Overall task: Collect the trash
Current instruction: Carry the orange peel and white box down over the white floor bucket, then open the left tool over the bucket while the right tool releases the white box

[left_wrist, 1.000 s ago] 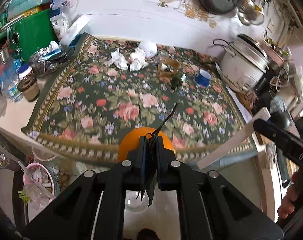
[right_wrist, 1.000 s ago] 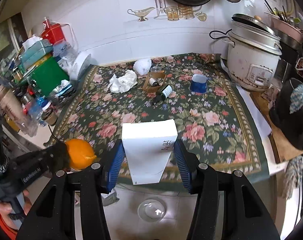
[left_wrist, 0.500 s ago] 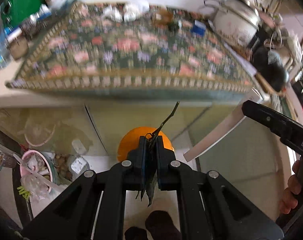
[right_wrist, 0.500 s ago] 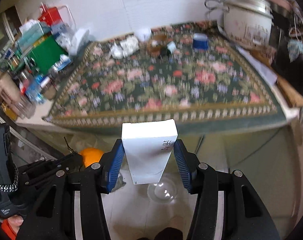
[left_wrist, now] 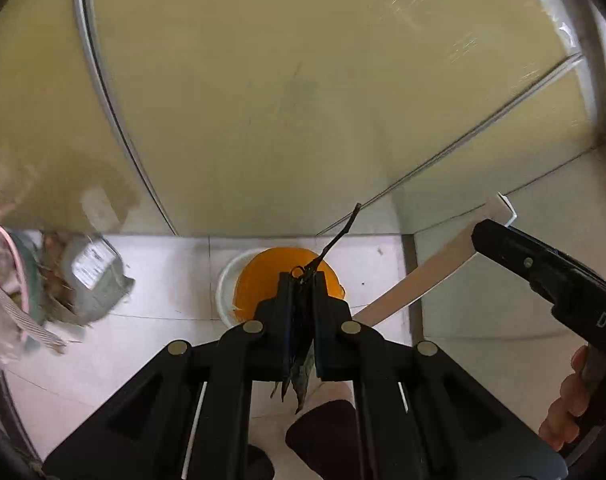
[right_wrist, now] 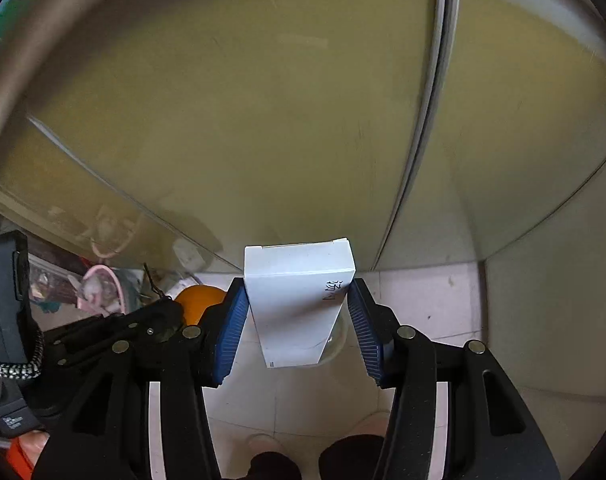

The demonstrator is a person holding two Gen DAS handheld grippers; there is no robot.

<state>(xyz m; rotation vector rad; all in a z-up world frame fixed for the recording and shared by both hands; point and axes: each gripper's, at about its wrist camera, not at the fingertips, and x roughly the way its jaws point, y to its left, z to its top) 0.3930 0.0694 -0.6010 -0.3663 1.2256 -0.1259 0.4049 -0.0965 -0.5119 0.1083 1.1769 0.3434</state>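
My left gripper [left_wrist: 301, 280] is shut on the dark stem and leaves of an orange [left_wrist: 259, 280], which hangs just above a white bowl [left_wrist: 225, 285] on the tiled floor. The orange [right_wrist: 201, 300] and left gripper [right_wrist: 159, 314] also show in the right wrist view. My right gripper [right_wrist: 299, 308] is shut on a white carton [right_wrist: 299, 300] with black writing, held low above a clear lid or dish [right_wrist: 337, 340] on the floor. The carton [left_wrist: 423, 276] and right gripper [left_wrist: 543, 276] also show at the right of the left wrist view.
Olive-yellow cabinet doors [left_wrist: 283, 100] fill the view ahead, with a metal frame strip [left_wrist: 103, 92]. A pink-rimmed bin of rubbish [left_wrist: 7, 292] and a crumpled grey packet [left_wrist: 95, 280] sit on the floor at left. White floor tiles [right_wrist: 423, 304] lie below.
Both grippers have dropped from tabletop height to near the floor in front of the cabinet. The table has left both views. Both still hold the orange and the carton.
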